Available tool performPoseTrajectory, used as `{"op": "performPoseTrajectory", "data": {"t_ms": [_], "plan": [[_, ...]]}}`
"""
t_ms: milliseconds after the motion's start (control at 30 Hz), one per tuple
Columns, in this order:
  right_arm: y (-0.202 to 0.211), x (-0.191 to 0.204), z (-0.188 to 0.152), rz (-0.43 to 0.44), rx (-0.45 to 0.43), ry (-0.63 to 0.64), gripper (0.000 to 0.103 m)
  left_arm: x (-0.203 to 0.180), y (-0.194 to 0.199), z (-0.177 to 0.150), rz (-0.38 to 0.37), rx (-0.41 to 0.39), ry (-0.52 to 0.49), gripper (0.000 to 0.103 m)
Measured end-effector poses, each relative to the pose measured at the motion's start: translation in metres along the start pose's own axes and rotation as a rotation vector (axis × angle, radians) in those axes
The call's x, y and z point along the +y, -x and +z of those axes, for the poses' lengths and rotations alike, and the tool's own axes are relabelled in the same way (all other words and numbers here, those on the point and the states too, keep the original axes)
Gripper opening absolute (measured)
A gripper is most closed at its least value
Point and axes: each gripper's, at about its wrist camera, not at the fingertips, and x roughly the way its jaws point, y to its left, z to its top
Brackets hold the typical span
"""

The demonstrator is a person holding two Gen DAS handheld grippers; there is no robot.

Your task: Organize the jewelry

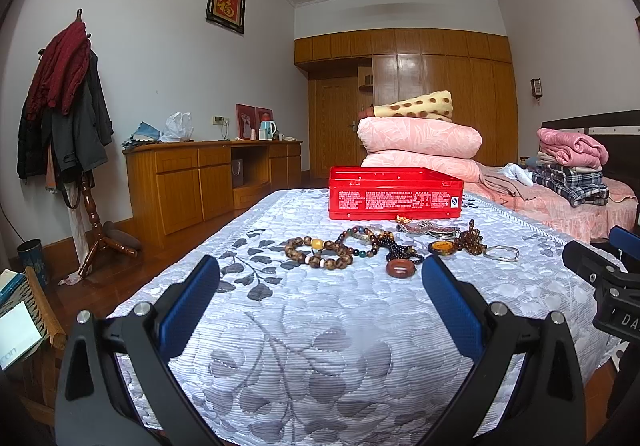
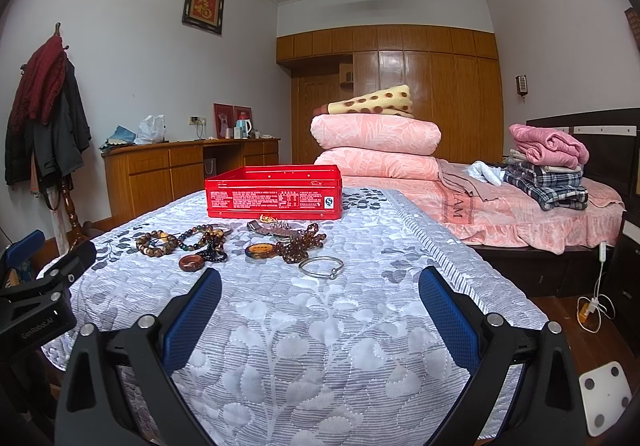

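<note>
An open red tin box [image 1: 395, 193] [image 2: 273, 192] stands on the white leaf-patterned quilt [image 1: 320, 326] [image 2: 320, 326]. In front of it lies a spread of jewelry: a brown bead bracelet [image 1: 318, 252] [image 2: 157, 243], dark bead strings [image 1: 380, 242] [image 2: 208, 242], a reddish-brown ring [image 1: 401, 268] [image 2: 191, 263], an amber oval pendant [image 1: 442, 247] [image 2: 261, 250], a brown bead cluster [image 1: 472, 240] [image 2: 302, 244] and a silver bangle [image 1: 501, 253] [image 2: 321, 267]. My left gripper [image 1: 320, 272] is open, short of the jewelry. My right gripper [image 2: 320, 282] is open too, just before the bangle. Neither holds anything.
Folded pink quilts [image 1: 420, 142] [image 2: 376, 144] are stacked behind the box. A second bed with folded clothes [image 2: 548, 174] lies to the right. A wooden cabinet [image 1: 208, 178] and coat rack [image 1: 68, 118] stand at the left. A white scale [image 2: 606, 394] is on the floor at the right.
</note>
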Motion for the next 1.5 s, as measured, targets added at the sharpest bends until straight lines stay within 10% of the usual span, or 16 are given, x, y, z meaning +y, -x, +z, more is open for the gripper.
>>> {"op": "performPoseTrajectory", "data": {"t_ms": [867, 1200, 1500], "plan": [[-0.073, -0.022, 0.020, 0.101, 0.259, -0.082, 0.096, -0.010, -0.068, 0.026, -0.114, 0.262, 0.019, 0.098], [-0.121, -0.022, 0.029, 0.139, 0.424, -0.059, 0.068, -0.040, -0.105, 0.029, -0.204, 0.389, 0.013, 0.075], [-0.153, -0.019, 0.020, 0.130, 0.520, -0.027, 0.066, -0.052, -0.141, 0.018, -0.237, 0.485, -0.004, 0.073]]}}
